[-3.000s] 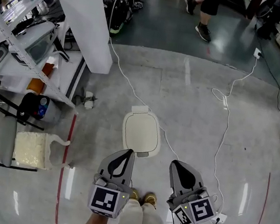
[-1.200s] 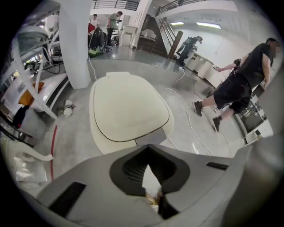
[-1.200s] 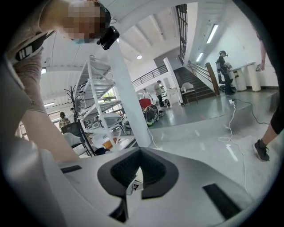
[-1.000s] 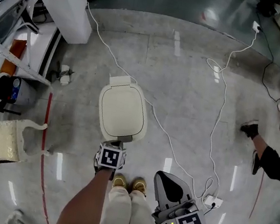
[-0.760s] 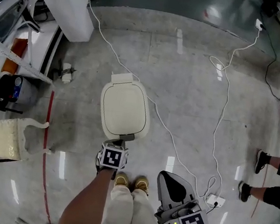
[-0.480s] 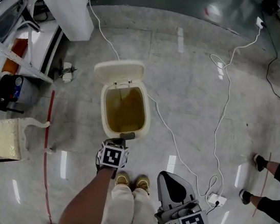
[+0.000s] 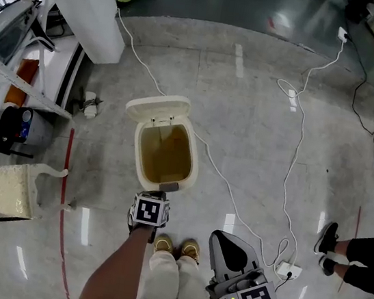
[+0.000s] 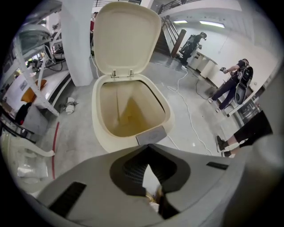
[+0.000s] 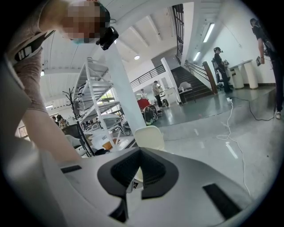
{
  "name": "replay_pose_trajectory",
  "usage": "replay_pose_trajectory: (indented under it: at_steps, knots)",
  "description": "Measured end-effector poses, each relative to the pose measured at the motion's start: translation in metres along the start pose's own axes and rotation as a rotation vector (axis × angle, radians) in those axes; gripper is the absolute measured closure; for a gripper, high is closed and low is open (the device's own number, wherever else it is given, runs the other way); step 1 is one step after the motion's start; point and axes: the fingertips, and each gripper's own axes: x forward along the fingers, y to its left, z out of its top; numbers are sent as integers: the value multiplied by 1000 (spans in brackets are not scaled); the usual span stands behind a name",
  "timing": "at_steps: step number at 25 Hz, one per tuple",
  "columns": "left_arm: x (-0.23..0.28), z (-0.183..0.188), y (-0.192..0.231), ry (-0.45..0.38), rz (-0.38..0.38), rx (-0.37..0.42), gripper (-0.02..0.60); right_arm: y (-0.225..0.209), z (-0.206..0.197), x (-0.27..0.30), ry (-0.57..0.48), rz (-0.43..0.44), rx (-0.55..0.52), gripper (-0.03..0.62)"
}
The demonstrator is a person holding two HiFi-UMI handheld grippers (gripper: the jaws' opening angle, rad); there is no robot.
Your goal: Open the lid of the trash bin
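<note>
Lower right of head view: right gripper (image 7: 227, 246), jaws together, empty, well apart from bin. Lower centre: left gripper (image 7: 159, 193), jaws together on nothing, tip at grey tab (image 7: 169, 186) on front rim of trash bin (image 7: 138, 159); contact likely, not certain. Bin stands on floor (image 7: 260, 121) at frame centre. Change: lid (image 7: 157, 107), flat shut a second ago, now swung up and back on rear hinge (image 8: 120, 73), tan interior exposed. Judgement: opening effectively done; lid may drop once tab is released.
</note>
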Motion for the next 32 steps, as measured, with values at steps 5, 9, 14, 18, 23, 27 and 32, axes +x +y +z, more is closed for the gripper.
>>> replay_pose_trajectory:
  at_steps: [5,9,14,18,23,27,32]
  knots:
    - [-37,15,-7,16,-8,9,588,14,31,-13,-13,12,-15,560]
    - [-97,45,-17,10,-13,9,589,31,76,-33,-34,23,-23,560]
    - [-182,73,-37,-30,-54,-53,589,64,124,-62,-59,52,-25,560]
    - [-252,125,-50,-135,-68,-23,589,93,152,-78,-89,110,-35,560]
    - [-361,191,-74,-328,-108,37,589,122,171,-107,-80,154,-50,560]
    - [-457,238,-90,-527,-118,97,589,132,187,-123,-104,170,-73,560]
    - [-573,252,-118,-791,-117,186,591,135,212,-138,-147,165,-100,560]
